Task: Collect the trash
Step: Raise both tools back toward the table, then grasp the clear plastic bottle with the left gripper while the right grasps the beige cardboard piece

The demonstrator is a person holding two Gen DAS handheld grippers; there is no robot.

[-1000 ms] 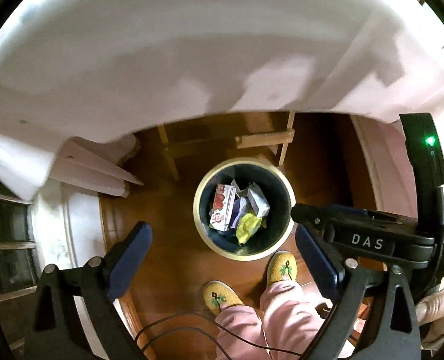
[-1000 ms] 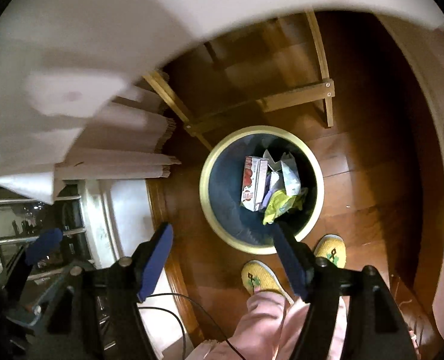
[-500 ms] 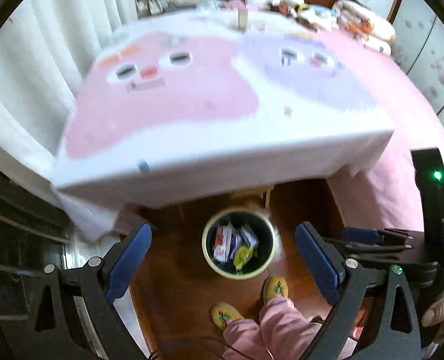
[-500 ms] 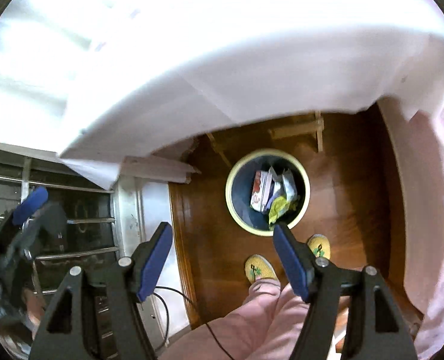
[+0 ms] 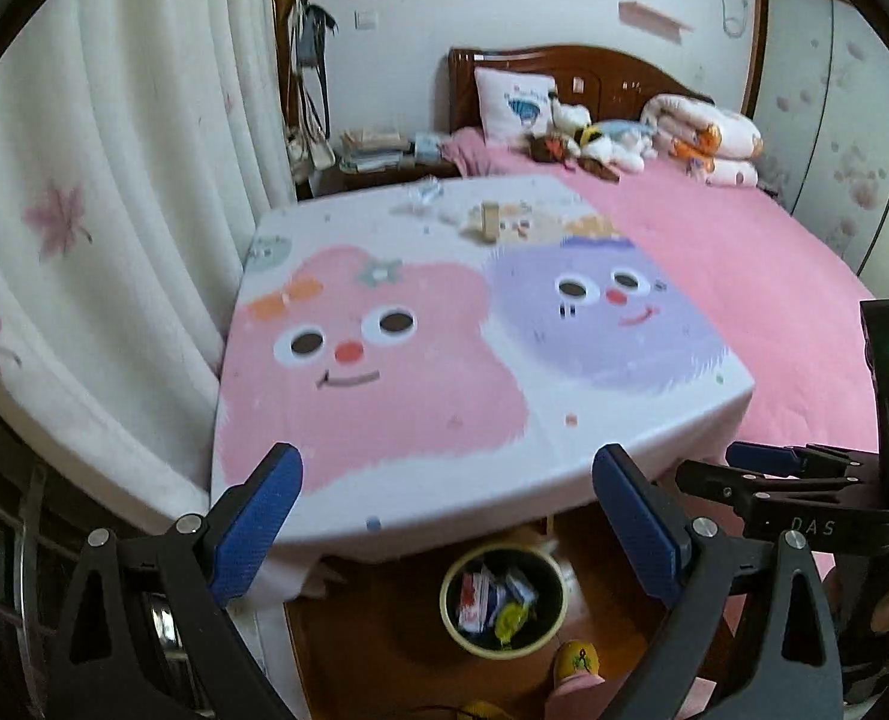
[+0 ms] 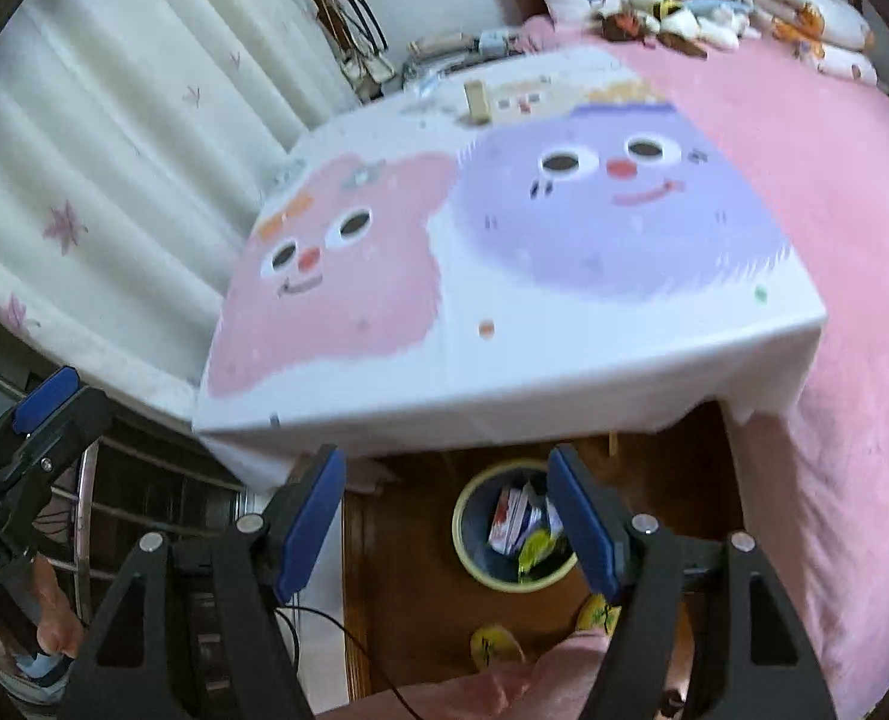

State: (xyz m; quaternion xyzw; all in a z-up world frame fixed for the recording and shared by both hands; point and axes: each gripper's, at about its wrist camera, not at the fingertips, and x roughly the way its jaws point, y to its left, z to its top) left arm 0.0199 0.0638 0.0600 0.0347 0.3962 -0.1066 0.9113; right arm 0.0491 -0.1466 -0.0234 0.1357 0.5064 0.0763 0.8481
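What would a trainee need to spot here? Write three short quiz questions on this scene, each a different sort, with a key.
1. True or false: the left gripper holds a piece of trash.
2. Where does the bin stand? A) on the table B) on the floor at the table's near edge C) on the bed
3. Fill in: the small upright box stands near the table's ___ edge.

Key:
1. False; its jaws stand open with nothing between them, as do those of the right gripper.
2. B; it already holds wrappers.
3. Far, on the cartoon tablecloth.
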